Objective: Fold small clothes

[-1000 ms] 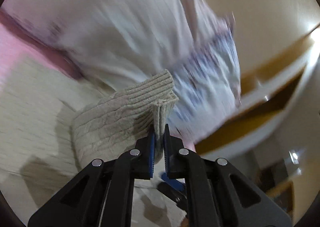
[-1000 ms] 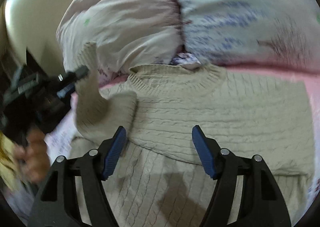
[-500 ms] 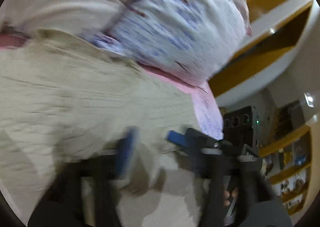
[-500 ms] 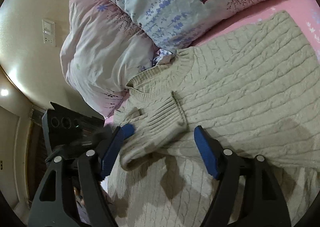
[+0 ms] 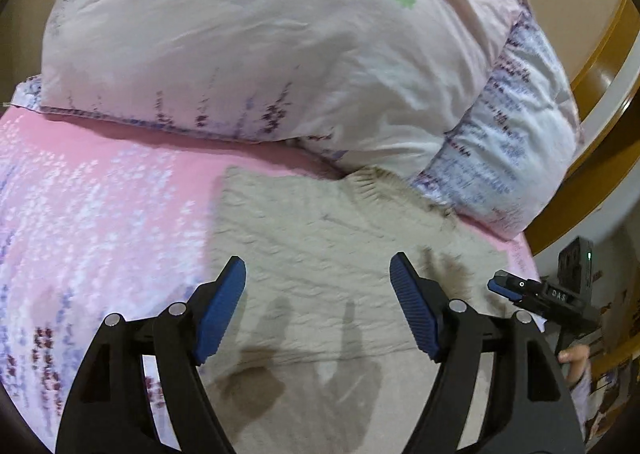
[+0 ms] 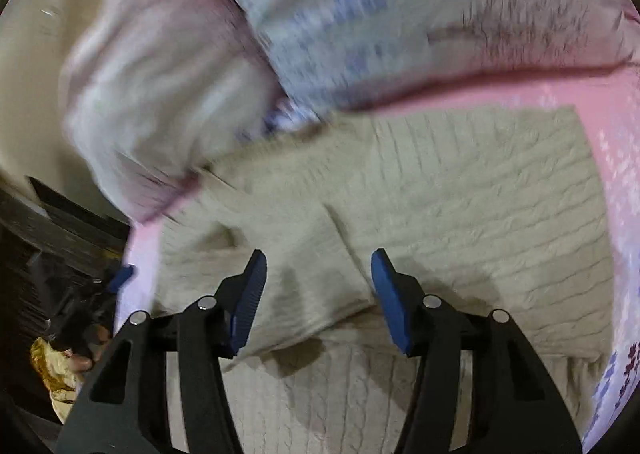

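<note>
- The sweater (image 5: 320,254) lies flat on the pink bed sheet (image 5: 100,194), just below the two pillows (image 5: 260,46); its neck end is up by them; it lies spread out like this so you can fold it neatly.
- One sleeve (image 6: 304,266) is laid across the front of the sweater; I think that is the first fold, and it sits there so the shape gets narrow.
- Your left gripper (image 5: 318,310) hangs over the body of the sweater; its fingers (image 5: 224,310) stand wide apart after just opening; nothing is between them, so you hold nothing with this one.
- Your right gripper (image 6: 316,298) points down at the folded sleeve; its fingers (image 6: 390,298) are about half open and have just been closing; the sleeve end lies between them, but the pads do not press it, so it is not gripped.
- You can also see the right gripper's tip at the edge of the left view, just off the side of the bed.
</note>
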The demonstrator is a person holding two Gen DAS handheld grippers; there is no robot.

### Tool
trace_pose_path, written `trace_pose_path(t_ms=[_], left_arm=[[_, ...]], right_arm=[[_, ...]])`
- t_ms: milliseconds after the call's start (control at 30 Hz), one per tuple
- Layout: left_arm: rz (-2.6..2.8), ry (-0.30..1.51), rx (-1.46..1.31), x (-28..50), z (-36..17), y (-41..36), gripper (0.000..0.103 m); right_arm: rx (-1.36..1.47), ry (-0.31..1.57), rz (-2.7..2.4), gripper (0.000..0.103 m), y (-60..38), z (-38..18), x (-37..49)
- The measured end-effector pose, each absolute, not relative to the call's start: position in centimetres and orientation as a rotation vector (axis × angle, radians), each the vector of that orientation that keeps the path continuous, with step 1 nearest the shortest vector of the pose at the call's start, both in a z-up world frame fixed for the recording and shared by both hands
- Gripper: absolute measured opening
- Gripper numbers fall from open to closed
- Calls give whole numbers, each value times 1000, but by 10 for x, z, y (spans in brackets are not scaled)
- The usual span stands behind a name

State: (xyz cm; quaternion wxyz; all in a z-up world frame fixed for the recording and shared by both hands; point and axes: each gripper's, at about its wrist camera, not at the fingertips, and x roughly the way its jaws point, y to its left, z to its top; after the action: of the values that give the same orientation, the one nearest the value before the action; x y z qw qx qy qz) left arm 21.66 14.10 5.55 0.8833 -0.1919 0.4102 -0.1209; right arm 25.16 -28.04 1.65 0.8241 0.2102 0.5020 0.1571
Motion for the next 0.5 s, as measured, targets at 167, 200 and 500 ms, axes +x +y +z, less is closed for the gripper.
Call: trace_pose_path(t_ms=[167,200,500], left_arm=[[-217,879,-460,214,41,160,75],[-210,886,-466,215,39,163,75],[-181,904,-506,219,27,173,75]], right_arm=[[355,1079,295,47,-271,9,248],[350,1078,309,21,-270,9,247],[388,831,393,8,-269,52,232]])
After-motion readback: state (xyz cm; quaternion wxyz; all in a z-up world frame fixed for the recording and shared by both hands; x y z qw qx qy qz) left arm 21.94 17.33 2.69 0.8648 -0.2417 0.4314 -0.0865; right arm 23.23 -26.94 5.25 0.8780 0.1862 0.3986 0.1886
